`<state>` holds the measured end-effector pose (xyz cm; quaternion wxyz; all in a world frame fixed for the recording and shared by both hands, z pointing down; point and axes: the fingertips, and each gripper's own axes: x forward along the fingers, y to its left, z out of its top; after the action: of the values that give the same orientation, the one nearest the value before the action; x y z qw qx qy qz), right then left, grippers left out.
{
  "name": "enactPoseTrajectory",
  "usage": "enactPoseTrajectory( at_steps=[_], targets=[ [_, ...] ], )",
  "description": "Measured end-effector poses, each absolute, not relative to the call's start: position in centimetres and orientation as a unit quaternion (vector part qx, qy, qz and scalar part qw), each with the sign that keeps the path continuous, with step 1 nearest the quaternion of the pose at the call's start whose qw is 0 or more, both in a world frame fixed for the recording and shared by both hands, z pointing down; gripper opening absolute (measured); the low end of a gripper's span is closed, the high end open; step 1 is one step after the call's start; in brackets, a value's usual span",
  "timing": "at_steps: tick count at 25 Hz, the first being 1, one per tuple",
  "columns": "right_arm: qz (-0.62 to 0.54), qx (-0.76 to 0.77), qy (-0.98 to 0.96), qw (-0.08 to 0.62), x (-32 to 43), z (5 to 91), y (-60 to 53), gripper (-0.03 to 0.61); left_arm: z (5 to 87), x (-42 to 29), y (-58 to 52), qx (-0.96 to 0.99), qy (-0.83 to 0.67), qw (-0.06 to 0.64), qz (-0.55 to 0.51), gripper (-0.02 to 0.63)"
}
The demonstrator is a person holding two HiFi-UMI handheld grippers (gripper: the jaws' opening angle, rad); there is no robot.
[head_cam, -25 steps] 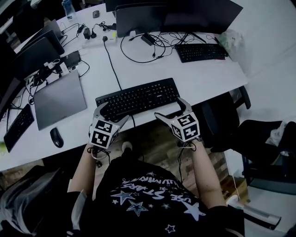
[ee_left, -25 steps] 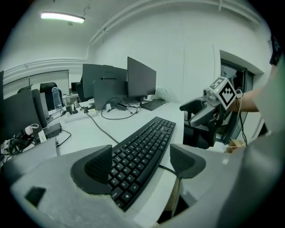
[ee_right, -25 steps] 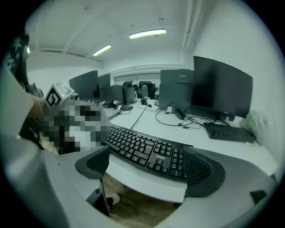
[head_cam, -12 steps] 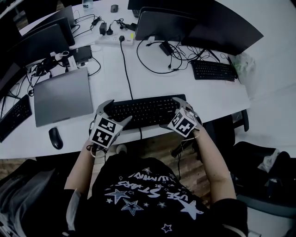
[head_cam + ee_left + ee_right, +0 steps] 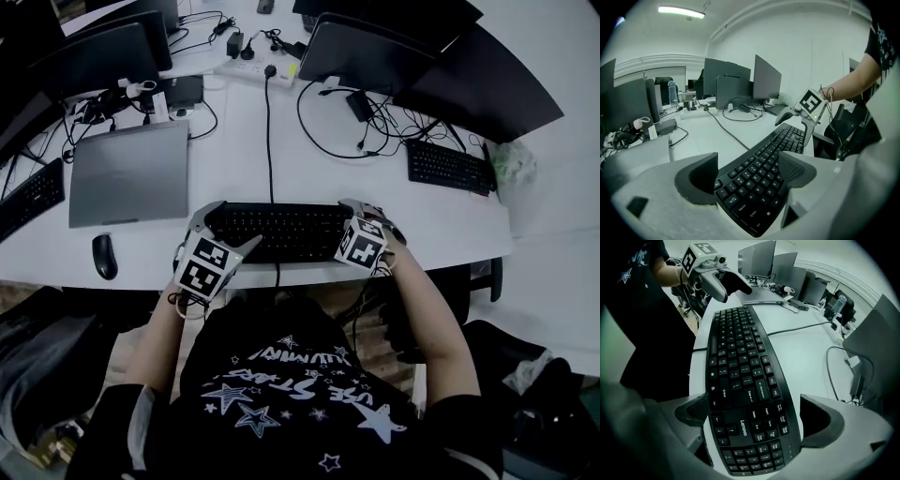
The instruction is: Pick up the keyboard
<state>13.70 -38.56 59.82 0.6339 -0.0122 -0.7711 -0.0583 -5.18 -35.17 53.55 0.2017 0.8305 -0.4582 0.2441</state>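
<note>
Now the left gripper [image 5: 747, 173] and right gripper [image 5: 754, 416] straddle the keyboard [image 5: 281, 230] ends, jaws spread, unclamped; next, both must squeeze its edges and lift evenly.

In the head view the left claw [image 5: 225, 231] and right claw [image 5: 373, 218] cover both ends of the keyboard [image 5: 286, 231], its key legends are too small to read, and a second keyboard [image 5: 28, 202] runs off the left edge
</note>
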Motion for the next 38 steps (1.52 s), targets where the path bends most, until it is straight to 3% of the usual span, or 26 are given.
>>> enactPoseTrajectory(
  at_steps=[11, 17, 23, 27, 31, 38],
  targets=[
    [-0.039, -0.131, -0.759, 0.636, 12.3, 61.4, -38.3, 0.572, 53.2, -4.3, -35.0, 0.785, -0.52, 0.22, 0.255, 0.402],
    [0.03, -0.168, -0.701, 0.692, 14.4, 65.7, -37.0, 0.577, 53.7, -4.0, -34.3, 0.776, -0.523, 0.221, 0.275, 0.402],
    [-0.03, -0.153, -0.726, 0.67, 12.4, 61.9, -38.0, 0.578, 54.8, -3.3, -33.7, 0.78, -0.508, 0.211, 0.299, 0.402],
    [0.042, -0.158, -0.7, 0.695, 16.4, 67.2, -36.6, 0.578, 55.0, -3.0, -33.7, 0.783, -0.491, 0.186, 0.334, 0.402],
    [-0.085, -0.115, -0.746, 0.651, 12.0, 61.3, -37.8, 0.578, 55.1, -3.7, -34.4, 0.783, -0.476, 0.153, 0.37, 0.402],
    [-0.19, -0.016, -0.753, 0.63, 12.4, 59.2, -37.1, 0.578, 53.2, -3.1, -35.8, 0.803, -0.411, 0.079, 0.424, 0.402]
  ],
)
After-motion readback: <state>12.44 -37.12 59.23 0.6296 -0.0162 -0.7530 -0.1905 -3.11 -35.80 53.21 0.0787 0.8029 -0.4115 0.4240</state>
